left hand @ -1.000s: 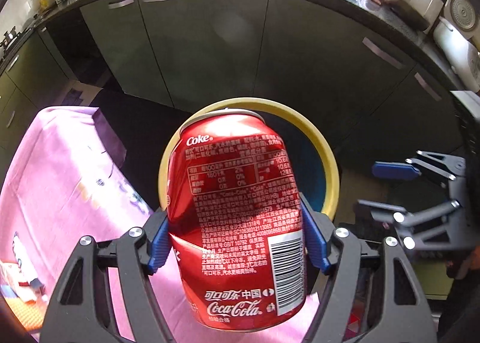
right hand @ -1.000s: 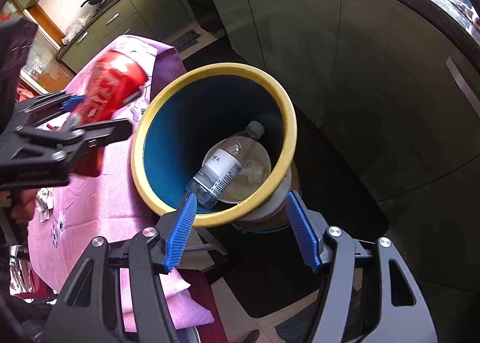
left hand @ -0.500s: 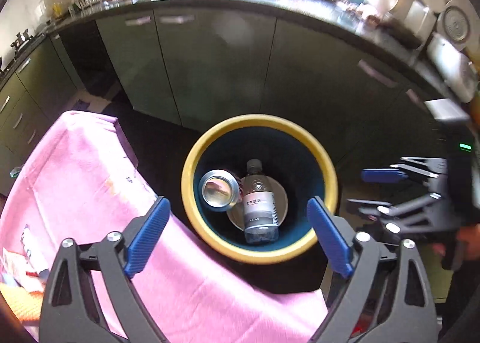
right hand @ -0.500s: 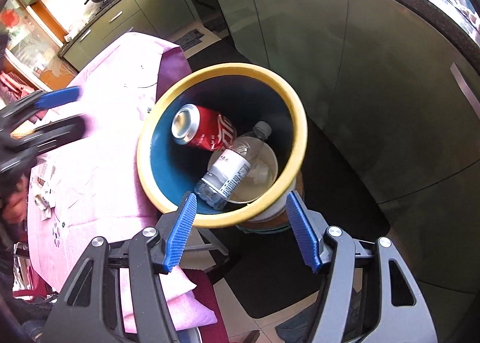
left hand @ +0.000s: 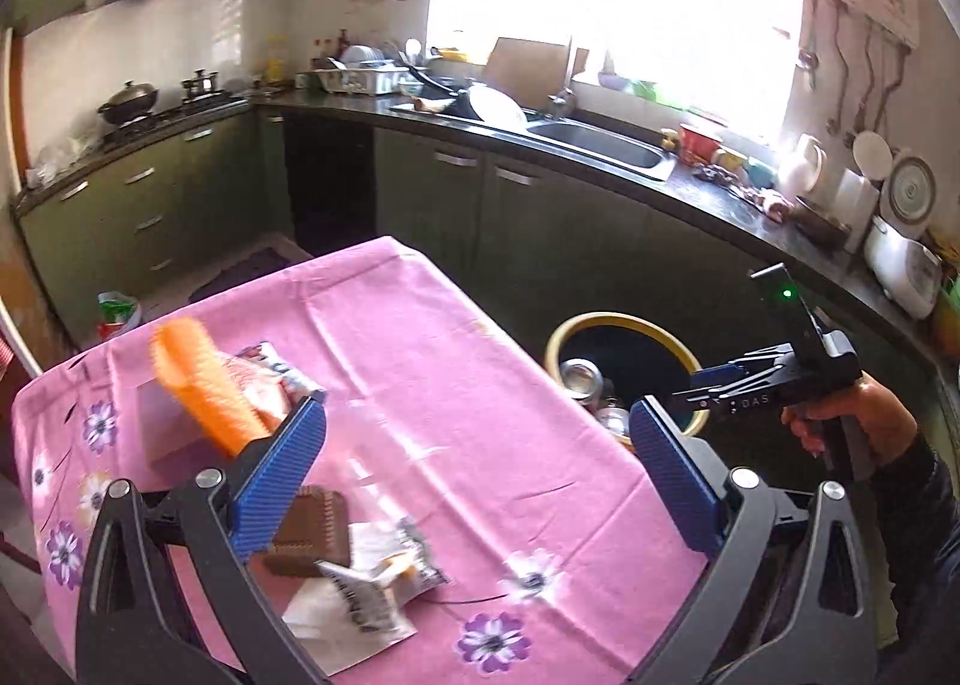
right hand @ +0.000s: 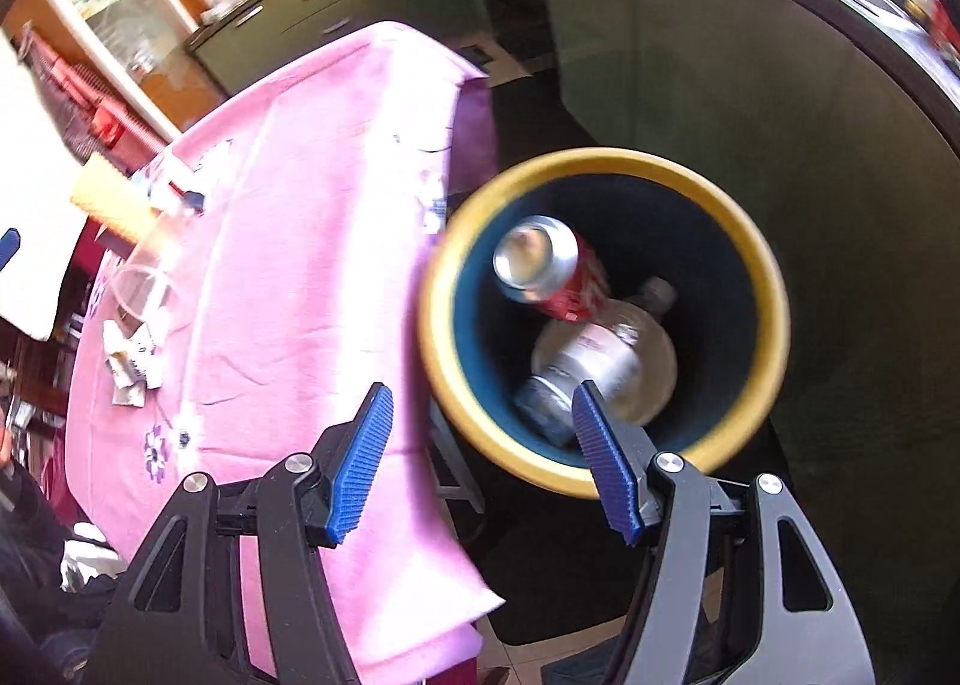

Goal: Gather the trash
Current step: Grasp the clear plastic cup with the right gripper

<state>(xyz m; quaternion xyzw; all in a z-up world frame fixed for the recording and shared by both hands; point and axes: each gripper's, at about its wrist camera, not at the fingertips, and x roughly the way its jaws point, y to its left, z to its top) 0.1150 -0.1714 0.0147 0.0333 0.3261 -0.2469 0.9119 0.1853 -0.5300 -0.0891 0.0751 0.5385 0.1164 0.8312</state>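
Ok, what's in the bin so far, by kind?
Cans: 1, the red can
Bottles: 1, the clear bottle
Total: 2 in the bin. Nothing else shows inside, though the bottom is partly hidden.

Left wrist cam looks out over the pink cloth [left hand: 420, 385] toward the kitchen, tilted down a bit, bin [left hand: 618, 325] out at 2 o'clock. Right wrist cam points steeply down, close over the bin [right hand: 600, 319], cloth [right hand: 288, 265] at 9 o'clock. Both catch bin and cloth.
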